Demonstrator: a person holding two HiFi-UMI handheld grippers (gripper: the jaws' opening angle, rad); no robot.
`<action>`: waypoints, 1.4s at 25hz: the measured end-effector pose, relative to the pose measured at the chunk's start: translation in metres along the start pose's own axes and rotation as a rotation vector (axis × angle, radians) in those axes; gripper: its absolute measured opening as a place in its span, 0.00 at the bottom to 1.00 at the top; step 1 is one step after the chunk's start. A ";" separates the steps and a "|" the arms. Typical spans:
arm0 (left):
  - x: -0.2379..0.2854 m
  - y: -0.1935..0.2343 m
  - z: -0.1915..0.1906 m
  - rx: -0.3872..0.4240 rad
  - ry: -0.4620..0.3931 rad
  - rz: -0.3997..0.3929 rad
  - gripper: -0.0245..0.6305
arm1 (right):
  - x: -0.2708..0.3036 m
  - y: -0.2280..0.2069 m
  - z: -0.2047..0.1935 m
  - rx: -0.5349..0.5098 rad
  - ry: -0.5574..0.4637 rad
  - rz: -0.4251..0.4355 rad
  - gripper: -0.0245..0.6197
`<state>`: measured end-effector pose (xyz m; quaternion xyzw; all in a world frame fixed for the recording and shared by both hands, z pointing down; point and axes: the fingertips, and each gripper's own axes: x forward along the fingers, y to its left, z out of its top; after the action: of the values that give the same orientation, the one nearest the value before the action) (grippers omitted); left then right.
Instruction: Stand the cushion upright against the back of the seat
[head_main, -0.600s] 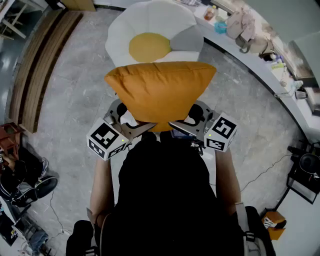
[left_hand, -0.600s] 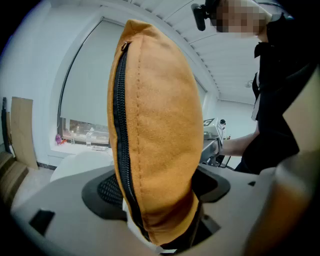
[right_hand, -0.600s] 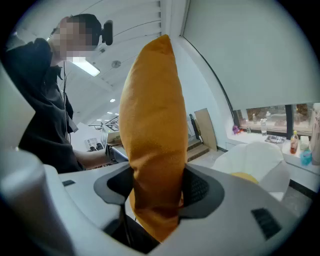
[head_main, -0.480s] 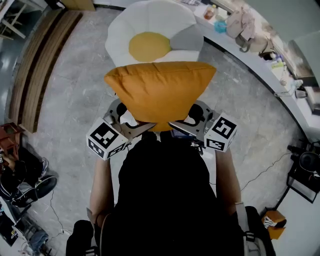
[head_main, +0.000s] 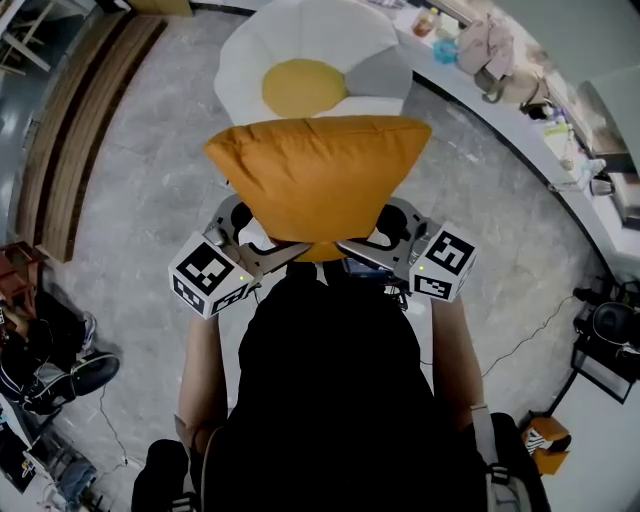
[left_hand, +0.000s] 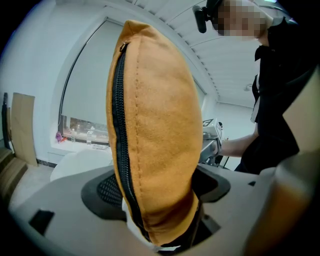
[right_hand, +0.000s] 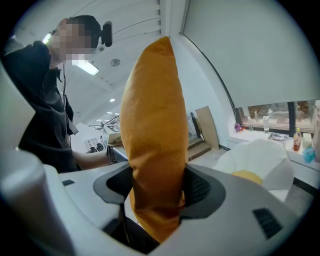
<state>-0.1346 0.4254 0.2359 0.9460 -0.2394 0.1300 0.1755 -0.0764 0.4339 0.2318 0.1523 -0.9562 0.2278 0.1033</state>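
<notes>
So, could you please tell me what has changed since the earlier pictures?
Hardly anything. The cushion and the chair slid slightly up the head view together, which looks like the camera shifting. Nothing was grasped or released: the left gripper and right gripper stay clamped on the cushion's near edge, short of the chair.
</notes>
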 end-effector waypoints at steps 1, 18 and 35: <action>-0.004 0.001 -0.002 -0.001 0.001 -0.001 0.66 | 0.004 0.002 -0.001 -0.001 0.002 0.000 0.50; -0.034 0.006 -0.041 0.004 0.086 -0.073 0.66 | 0.039 0.026 -0.032 0.042 0.061 -0.043 0.52; 0.006 0.031 -0.025 0.010 0.136 -0.046 0.66 | 0.030 -0.023 -0.020 0.018 0.085 0.008 0.52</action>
<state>-0.1494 0.4071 0.2688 0.9411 -0.2045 0.1911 0.1897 -0.0942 0.4163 0.2669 0.1398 -0.9494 0.2432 0.1414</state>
